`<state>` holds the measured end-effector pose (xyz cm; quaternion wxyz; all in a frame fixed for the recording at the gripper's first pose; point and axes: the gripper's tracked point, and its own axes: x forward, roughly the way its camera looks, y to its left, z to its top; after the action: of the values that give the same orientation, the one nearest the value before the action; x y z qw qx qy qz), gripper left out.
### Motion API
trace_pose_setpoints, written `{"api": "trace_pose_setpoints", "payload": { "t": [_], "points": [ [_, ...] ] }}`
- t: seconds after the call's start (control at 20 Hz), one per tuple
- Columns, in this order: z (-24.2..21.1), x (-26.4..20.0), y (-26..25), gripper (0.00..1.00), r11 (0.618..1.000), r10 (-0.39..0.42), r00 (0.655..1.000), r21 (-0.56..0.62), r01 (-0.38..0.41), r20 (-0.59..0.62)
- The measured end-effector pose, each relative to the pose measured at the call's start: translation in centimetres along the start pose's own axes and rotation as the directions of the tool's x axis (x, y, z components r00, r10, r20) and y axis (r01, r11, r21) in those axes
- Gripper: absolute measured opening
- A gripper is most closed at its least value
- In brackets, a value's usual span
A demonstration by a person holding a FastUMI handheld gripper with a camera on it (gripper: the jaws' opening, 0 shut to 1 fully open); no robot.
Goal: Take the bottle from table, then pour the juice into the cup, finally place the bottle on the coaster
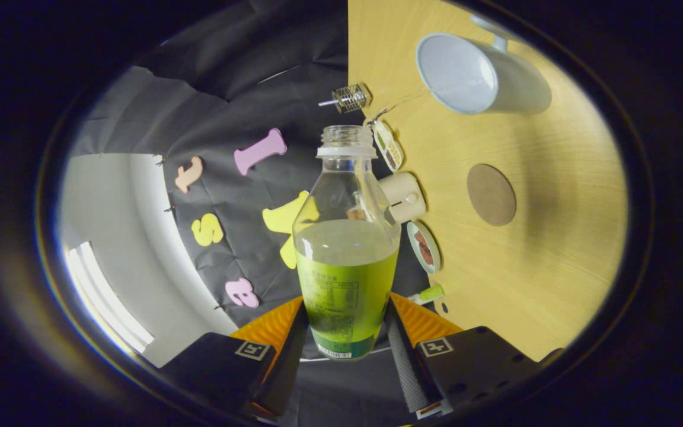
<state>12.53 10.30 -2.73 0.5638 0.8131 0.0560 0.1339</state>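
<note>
Green juice half-filled the uncapped bottle (346, 249), clamped low between both fingers of the hand-held gripper (344, 350), its long axis running straight ahead. Cup (478, 74) lay beyond and right of the neck on the desk (555, 237), mouth facing the bottle; coaster (491, 194) nearer.

A recording booth, not a home: black cloth wall (223, 107) hangs beyond the fingers. A bare wooden table (555, 249) meets it, small props lined along the edge.

Wire whisk (350, 98), cream cylinder (404, 197), small tins (424, 247).
</note>
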Motion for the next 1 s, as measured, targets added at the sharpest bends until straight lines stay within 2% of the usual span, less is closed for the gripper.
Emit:
{"api": "trace_pose_setpoints", "payload": {
  "t": [0.7, 1.0],
  "points": [
    [1.5, 0.6, 1.9, 0.76, 0.995, 0.047, 0.999, 0.09, -0.048, 0.012],
    [1.2, 0.7, 2.0, 0.76, 0.992, 0.044, 0.999, 0.114, -0.045, 0.013]
  ]
}}
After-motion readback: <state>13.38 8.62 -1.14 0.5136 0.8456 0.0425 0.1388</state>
